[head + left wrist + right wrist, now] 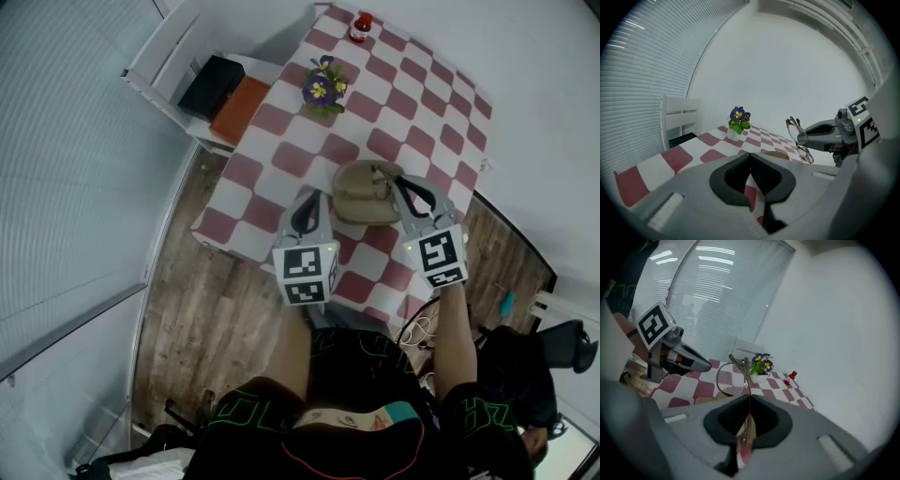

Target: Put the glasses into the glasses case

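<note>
The tan glasses case (361, 194) lies open on the red-and-white checked table (281, 155). My right gripper (401, 187) hovers over the case's right side and is shut on the thin-framed glasses (385, 172). In the right gripper view the glasses (736, 376) stick up out of the shut gripper (749, 401), held by the folded temples. In the left gripper view the glasses (799, 138) hang in the air above the case (776, 154). My left gripper (309, 204) hovers just left of the case; its jaws (750, 161) meet with nothing between them.
A potted purple flower (323, 87) stands mid-table beyond the case, and a small red bottle (361, 25) sits at the far edge. A white chair (173, 61) at the left holds a black object (211, 84) and an orange one (241, 108). Wooden floor surrounds the table.
</note>
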{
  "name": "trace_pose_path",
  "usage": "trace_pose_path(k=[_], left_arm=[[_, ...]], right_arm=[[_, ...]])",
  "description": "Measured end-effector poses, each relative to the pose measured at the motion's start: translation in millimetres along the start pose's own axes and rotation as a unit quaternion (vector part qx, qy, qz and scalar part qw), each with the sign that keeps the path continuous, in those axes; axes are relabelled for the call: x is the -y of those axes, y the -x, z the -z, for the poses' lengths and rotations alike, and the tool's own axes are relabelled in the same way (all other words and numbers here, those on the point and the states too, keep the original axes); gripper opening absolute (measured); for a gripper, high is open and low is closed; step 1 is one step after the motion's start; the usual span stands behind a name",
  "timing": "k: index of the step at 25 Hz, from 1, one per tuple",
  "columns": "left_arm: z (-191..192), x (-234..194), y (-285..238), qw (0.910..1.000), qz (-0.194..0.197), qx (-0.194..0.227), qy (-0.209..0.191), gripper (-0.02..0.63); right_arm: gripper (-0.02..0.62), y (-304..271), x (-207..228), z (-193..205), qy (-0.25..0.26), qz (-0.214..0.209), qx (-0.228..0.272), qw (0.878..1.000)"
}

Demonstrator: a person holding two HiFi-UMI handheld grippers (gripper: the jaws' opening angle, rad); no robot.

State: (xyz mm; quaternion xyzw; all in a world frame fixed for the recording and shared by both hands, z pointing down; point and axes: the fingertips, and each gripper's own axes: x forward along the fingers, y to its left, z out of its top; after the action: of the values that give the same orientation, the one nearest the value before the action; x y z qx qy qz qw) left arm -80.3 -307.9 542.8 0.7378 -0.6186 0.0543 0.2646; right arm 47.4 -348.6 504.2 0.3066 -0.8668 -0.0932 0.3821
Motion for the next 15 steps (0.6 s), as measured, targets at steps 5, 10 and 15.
trace_pose_path(k=[5,10,15], left_arm=[[1,-4,-6,1.0000,-0.004,-0.005,0.005,0.008],[4,0,-10,0.9999,0.002,-0.011,0.004,0.008],[6,0,-13,0.9999,0.003,-0.014,0.003,0.008]], right_arm=[[0.020,-7,-9,6,0.019,-0.040,-0.003,0.999],[0.020,-14,-17,13,0.041,-0.062,-0.012,0.997],[0.020,-20,-21,21,0.067,-0.077,-0.035,0.994]])
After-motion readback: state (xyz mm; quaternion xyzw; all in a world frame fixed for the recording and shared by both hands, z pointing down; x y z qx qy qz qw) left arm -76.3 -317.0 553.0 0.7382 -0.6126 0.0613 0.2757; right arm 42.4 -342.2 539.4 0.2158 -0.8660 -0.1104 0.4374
